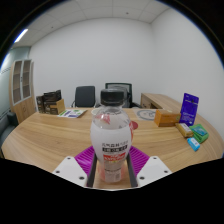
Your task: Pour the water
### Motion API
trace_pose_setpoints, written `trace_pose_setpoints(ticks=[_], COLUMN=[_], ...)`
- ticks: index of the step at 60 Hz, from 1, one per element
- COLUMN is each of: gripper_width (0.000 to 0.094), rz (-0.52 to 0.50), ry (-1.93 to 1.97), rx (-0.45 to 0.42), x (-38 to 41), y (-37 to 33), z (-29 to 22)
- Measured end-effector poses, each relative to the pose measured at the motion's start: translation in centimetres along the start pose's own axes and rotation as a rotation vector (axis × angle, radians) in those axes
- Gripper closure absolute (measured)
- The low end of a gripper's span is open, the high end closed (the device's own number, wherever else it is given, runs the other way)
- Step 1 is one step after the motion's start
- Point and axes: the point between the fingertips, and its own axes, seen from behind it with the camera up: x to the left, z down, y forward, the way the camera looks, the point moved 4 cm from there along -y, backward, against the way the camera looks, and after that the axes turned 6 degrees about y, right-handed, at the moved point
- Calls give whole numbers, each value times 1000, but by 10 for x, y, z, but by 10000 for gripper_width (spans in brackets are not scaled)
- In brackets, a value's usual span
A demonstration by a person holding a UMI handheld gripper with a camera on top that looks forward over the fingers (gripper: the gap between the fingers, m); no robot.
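Wooden table (60,130) beneath; tool (110,168) clamps water bottle (110,135) (capped).

A handheld two-finger gripper (111,172) seen from its own onboard camera: two pale, whitish-grey fingers (70,170) of flat, angular build reach forward from either side. Each carries a bright magenta pad (84,159) on its inner face, the coloured surfaces slanting inward toward one another. The outer edges of the fingers look smooth and plain, with no cables, screws or markings that can be made out.
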Motion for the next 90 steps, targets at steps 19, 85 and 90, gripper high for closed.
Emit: trace_pose_setpoints(ticks=[19, 85, 90], gripper_width=[645, 647, 648], rz=[93, 502, 464], ry=[-72, -2166, -2086], rx=[-25, -73, -67], x=[-15, -33, -35], y=[3, 199, 198], z=[-36, -199, -200])
